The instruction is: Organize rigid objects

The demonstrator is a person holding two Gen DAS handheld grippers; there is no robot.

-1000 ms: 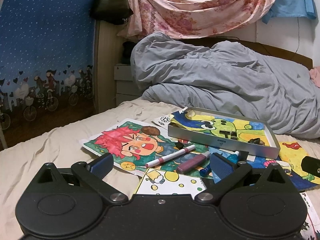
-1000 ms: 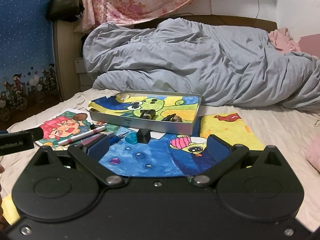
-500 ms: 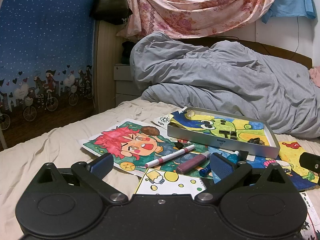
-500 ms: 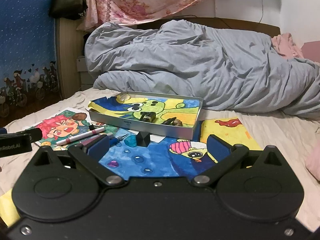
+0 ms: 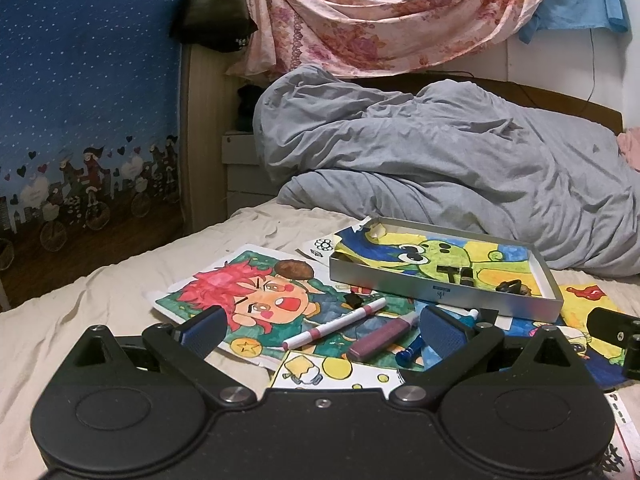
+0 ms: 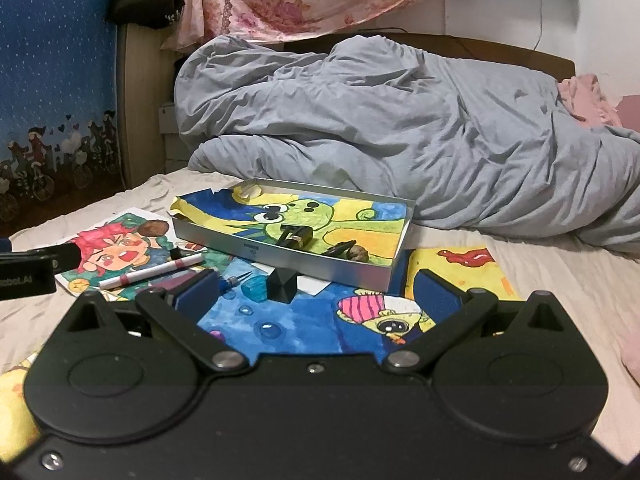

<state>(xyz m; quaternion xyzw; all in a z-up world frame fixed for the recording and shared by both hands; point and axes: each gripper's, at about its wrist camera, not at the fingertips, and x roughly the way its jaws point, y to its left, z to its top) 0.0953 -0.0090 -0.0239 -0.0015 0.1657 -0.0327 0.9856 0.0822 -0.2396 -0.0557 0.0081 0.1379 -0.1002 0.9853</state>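
Note:
A silver metal tray point(image 5: 440, 289) point(image 6: 280, 257) lined with a green-monster drawing lies on the bed, with a few small dark items inside. In front of it lie a white-and-pink marker point(image 5: 334, 323) point(image 6: 152, 274), a purple tube point(image 5: 380, 338), a blue pen point(image 5: 412, 350) point(image 6: 232, 282) and a small black block point(image 6: 283, 285). My left gripper point(image 5: 322, 330) is open, empty, just short of the marker and tube. My right gripper point(image 6: 316, 294) is open too, with the black block ahead between its fingers.
Coloured drawings point(image 5: 248, 296) point(image 6: 304, 320) are spread over the beige sheet. A rumpled grey duvet point(image 5: 440, 168) fills the back of the bed. A blue patterned curtain point(image 5: 80, 100) hangs at the left. The other gripper's body shows at the frame edges point(image 5: 616, 328) point(image 6: 32, 268).
The right wrist view has drawn closer to the tray and black block and shifted slightly right. The left view has barely changed. Both grippers stay open.

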